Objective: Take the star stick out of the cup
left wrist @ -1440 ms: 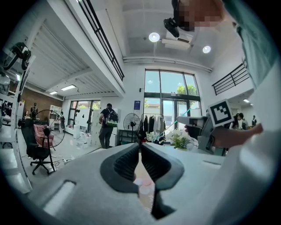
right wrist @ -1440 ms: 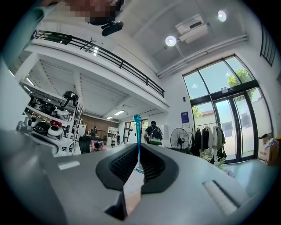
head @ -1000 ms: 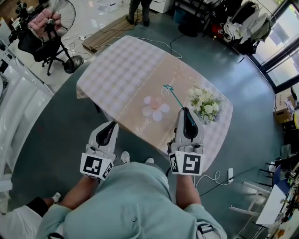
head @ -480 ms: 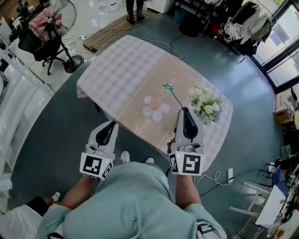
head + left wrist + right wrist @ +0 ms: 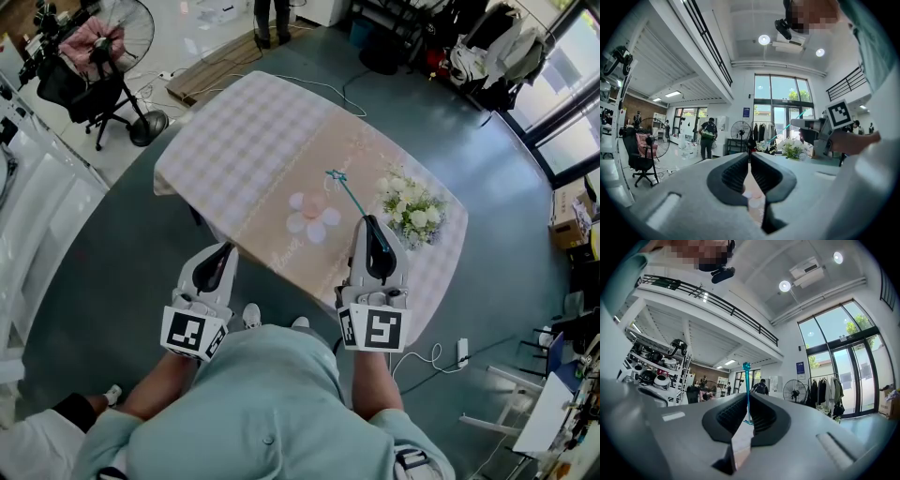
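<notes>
A thin teal star stick [image 5: 349,195] rises slanting from my right gripper [image 5: 367,221], which is shut on its lower end; the star tip [image 5: 335,174] hangs over the table's beige runner. In the right gripper view the stick [image 5: 747,390] stands between the closed jaws, its tip [image 5: 746,365] above them. A small pink cup [image 5: 314,207] sits on a flower-shaped mat left of the stick, apart from it. My left gripper [image 5: 228,249] is held short of the table's near edge, shut and empty [image 5: 749,154].
The table [image 5: 244,141] has a pink checked cloth. A bouquet of white flowers [image 5: 412,211] lies right of the stick. Beyond the table stand a floor fan [image 5: 127,37], a black chair [image 5: 80,89] and a person [image 5: 272,19].
The star tip has drifted very slightly up and left. Both grippers have otherwise stayed put.
</notes>
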### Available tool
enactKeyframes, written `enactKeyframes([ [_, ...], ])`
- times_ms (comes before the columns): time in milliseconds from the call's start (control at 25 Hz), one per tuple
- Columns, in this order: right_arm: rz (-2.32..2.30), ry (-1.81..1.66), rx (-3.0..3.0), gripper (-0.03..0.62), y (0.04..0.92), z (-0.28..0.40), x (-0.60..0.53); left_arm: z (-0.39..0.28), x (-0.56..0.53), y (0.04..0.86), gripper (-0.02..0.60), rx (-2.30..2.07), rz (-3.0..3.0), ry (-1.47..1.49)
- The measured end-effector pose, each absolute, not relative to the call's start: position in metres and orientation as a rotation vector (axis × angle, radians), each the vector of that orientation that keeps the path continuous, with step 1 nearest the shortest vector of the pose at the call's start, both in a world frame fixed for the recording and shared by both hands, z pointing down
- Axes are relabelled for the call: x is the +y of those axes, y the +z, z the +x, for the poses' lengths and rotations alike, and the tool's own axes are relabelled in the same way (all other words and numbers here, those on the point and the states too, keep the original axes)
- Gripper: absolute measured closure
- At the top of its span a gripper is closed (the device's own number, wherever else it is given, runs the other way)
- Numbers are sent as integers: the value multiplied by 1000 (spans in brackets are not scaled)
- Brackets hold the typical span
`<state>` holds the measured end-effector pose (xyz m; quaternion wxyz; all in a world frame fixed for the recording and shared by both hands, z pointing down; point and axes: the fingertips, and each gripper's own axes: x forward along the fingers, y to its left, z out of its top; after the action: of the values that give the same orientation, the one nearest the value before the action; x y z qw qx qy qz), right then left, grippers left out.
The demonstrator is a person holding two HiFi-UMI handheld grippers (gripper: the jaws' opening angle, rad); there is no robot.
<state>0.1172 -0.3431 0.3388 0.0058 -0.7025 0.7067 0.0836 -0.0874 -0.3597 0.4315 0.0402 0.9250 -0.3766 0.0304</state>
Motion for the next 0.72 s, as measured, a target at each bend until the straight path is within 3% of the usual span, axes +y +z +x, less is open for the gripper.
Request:
enactKeyframes([
  [720, -2200, 267, 2204, 585, 335, 115, -342, -90, -359, 430, 561, -1155, 2828, 89],
])
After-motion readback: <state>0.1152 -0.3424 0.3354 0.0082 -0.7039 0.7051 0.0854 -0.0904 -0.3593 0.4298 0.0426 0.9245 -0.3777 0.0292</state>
